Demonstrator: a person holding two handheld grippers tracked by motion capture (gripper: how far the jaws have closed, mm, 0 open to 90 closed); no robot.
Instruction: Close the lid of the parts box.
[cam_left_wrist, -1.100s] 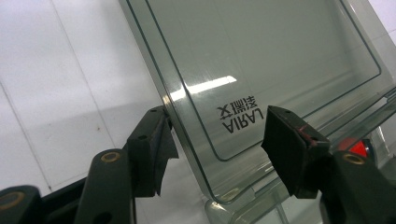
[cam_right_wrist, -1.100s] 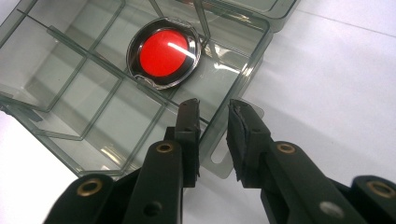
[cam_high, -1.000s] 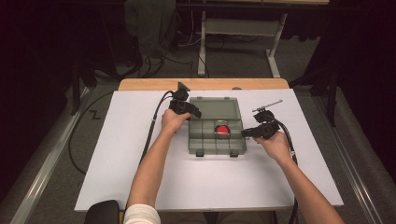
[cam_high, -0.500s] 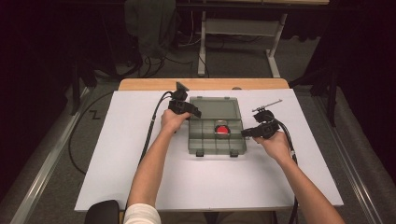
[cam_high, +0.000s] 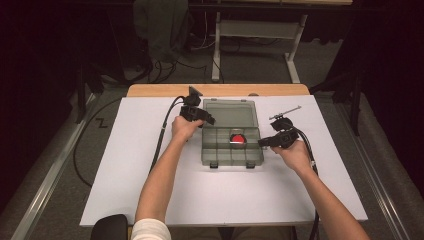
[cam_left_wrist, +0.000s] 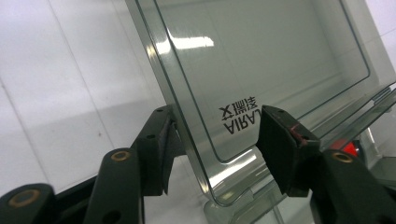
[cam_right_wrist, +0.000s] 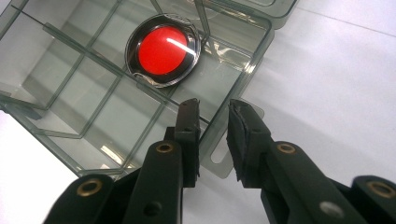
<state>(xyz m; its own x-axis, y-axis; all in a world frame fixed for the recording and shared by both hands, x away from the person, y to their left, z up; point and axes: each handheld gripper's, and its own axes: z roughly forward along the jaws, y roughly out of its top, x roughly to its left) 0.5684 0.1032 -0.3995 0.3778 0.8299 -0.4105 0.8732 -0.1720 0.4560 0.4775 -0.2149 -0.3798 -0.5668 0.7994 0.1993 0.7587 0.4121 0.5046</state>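
Observation:
A clear grey compartment box (cam_high: 220, 152) lies open on the white table, its lid (cam_high: 231, 114) tipped back. A round red disc (cam_high: 238, 138) sits in a back-right compartment. My left gripper (cam_high: 210, 120) is at the lid's left corner. Its jaws have just been closing, and in the left gripper view it (cam_left_wrist: 217, 116) straddles the lid's edge (cam_left_wrist: 187, 116) with a gap still beside one pad. My right gripper (cam_high: 262, 143) is at the box's right side. In the right gripper view it (cam_right_wrist: 215, 106) is shut on the box's wall (cam_right_wrist: 254, 51), with the red disc (cam_right_wrist: 162, 50) beyond.
A thin metal rod (cam_high: 286, 111) lies on the table behind my right hand. A wooden strip (cam_high: 220, 90) runs along the far edge. The left gripper's cable (cam_high: 162, 135) trails over the table's left part. White tabletop (cam_high: 125, 175) spreads in front of the box.

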